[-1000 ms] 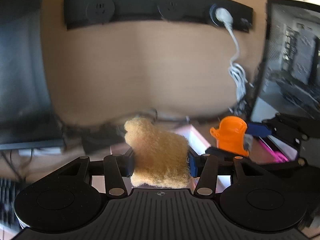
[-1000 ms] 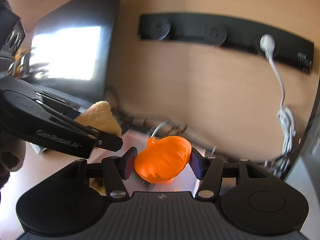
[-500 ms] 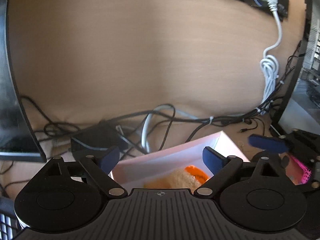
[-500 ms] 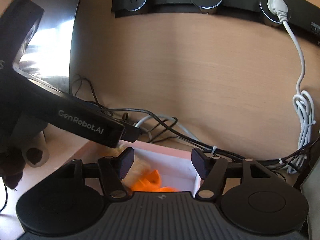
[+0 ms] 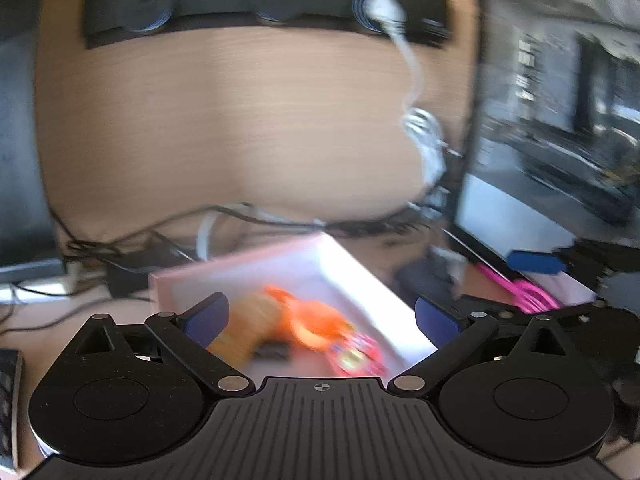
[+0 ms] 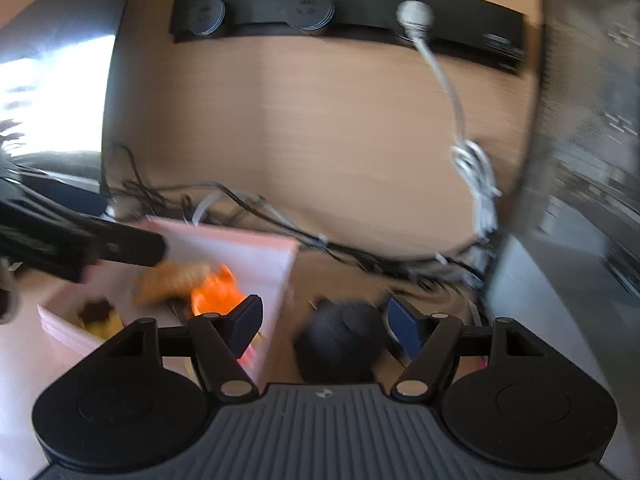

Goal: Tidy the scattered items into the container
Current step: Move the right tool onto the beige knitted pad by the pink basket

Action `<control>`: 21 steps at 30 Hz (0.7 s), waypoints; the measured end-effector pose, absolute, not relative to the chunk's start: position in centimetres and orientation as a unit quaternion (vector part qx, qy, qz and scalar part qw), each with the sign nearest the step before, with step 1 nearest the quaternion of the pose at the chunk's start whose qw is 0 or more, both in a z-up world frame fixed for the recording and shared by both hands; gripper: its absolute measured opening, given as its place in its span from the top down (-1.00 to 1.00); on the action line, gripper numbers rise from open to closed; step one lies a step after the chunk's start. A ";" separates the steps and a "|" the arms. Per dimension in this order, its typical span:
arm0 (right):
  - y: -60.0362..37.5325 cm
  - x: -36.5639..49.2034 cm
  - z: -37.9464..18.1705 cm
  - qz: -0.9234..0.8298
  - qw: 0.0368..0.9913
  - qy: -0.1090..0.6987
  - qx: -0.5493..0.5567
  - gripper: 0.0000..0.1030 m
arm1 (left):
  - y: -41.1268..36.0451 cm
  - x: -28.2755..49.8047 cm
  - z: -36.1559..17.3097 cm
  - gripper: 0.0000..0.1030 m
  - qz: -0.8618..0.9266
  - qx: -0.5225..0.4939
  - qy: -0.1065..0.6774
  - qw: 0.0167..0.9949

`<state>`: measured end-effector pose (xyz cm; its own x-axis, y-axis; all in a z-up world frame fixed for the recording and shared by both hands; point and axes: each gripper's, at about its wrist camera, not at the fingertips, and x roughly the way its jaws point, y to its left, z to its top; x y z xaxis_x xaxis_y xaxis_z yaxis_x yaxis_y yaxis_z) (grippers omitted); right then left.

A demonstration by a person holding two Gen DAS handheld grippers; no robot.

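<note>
A pale pink box [image 5: 360, 268] stands on the desk below my left gripper [image 5: 320, 318]. Its jaws are opening wide with nothing between the pads. In the box lie a tan fuzzy toy [image 5: 244, 320], an orange plastic toy [image 5: 316, 324] and a small pink-red item [image 5: 356, 356]. In the right wrist view the box [image 6: 256, 256] sits to the left with the tan toy [image 6: 172, 280] and orange toy [image 6: 216, 296] inside. My right gripper [image 6: 326, 320] hangs beside the box with its jaws opening. A dark round object [image 6: 340, 344] lies on the desk under its fingers, and the pads do not press it.
A tangle of black and white cables [image 5: 248, 220] runs behind the box under a wall power strip [image 5: 260, 12]. Monitors stand at left [image 5: 20, 160] and right [image 5: 560, 100]. A pink cord [image 5: 528, 292] lies at right, a keyboard corner [image 5: 8, 400] at left.
Both grippers let go of their toys, the left the tan one and the right the orange one, which now lie in the box. Both jaws stand wider. The right view has shifted right of the box.
</note>
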<state>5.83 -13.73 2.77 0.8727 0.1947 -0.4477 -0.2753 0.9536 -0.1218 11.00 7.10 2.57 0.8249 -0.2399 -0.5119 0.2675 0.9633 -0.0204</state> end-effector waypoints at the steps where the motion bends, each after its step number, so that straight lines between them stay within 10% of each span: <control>1: -14.2 5.2 2.3 0.114 0.963 0.225 -0.099 -0.40 | 6.5 10.5 2.2 -0.98 -0.135 0.031 0.274 0.952; 21: -15.3 4.3 -2.8 0.097 0.933 0.304 -0.166 -0.10 | 4.6 5.4 -0.4 -0.99 -0.095 0.023 0.398 0.912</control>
<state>4.33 -15.30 -2.82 0.7966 0.0799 -0.5992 -0.2814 0.9263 -0.2507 5.45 4.64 -0.35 0.6648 -0.1548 -0.7308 0.1907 0.9810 -0.0343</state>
